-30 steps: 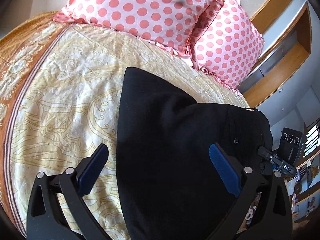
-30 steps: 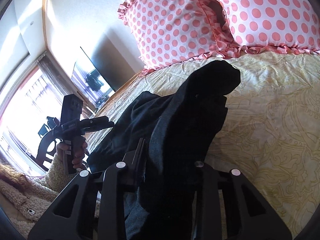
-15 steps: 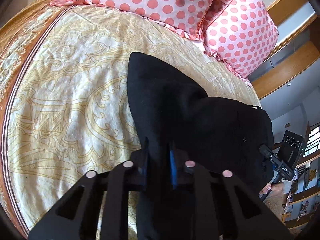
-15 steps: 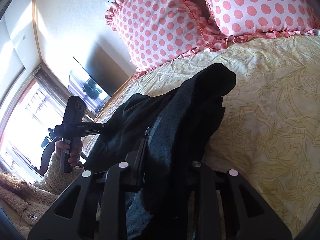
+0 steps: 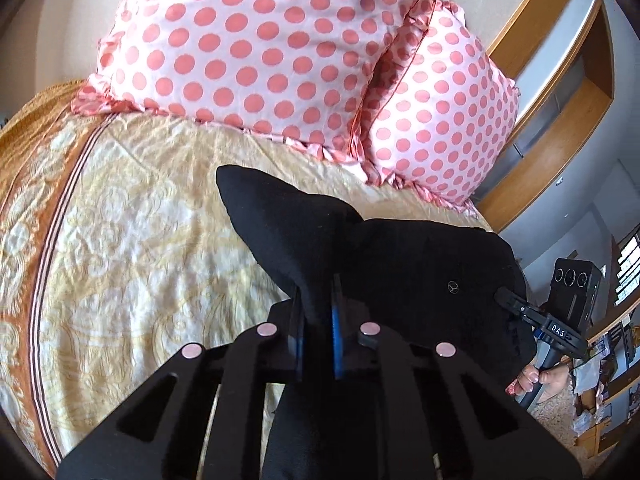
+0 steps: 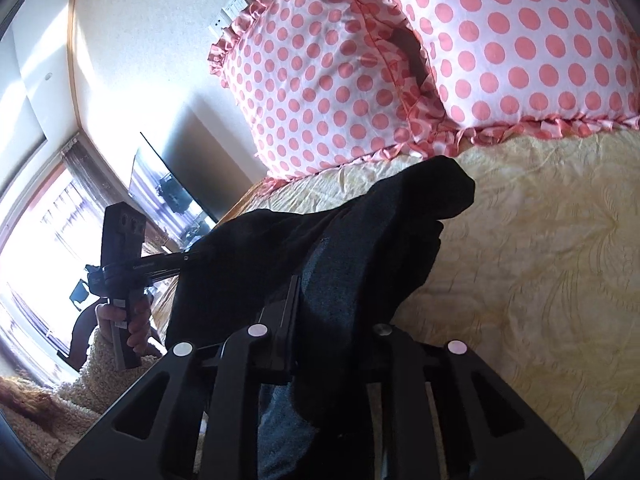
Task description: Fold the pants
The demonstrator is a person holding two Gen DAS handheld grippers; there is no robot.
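The black pants [image 5: 400,264] hang bunched between my two grippers above a yellow patterned bedspread [image 5: 132,240]. My left gripper [image 5: 316,308] is shut on a fold of the pants; its blue pads pinch the cloth. My right gripper [image 6: 316,300] is shut on another part of the pants [image 6: 360,240], with cloth draped over its fingers. In the left wrist view the right gripper [image 5: 520,312] bites the pants' right edge. In the right wrist view the left gripper [image 6: 160,268] holds the far left end.
Two pink polka-dot pillows [image 5: 256,52] [image 5: 444,120] lie at the head of the bed. A wooden headboard shelf [image 5: 560,92] is at the right. A wall TV [image 6: 172,192] and bright window [image 6: 32,248] are at the left.
My left gripper went from open above the pants to shut on them, then lifted the cloth. My right gripper stayed shut on the pants and rose with them.
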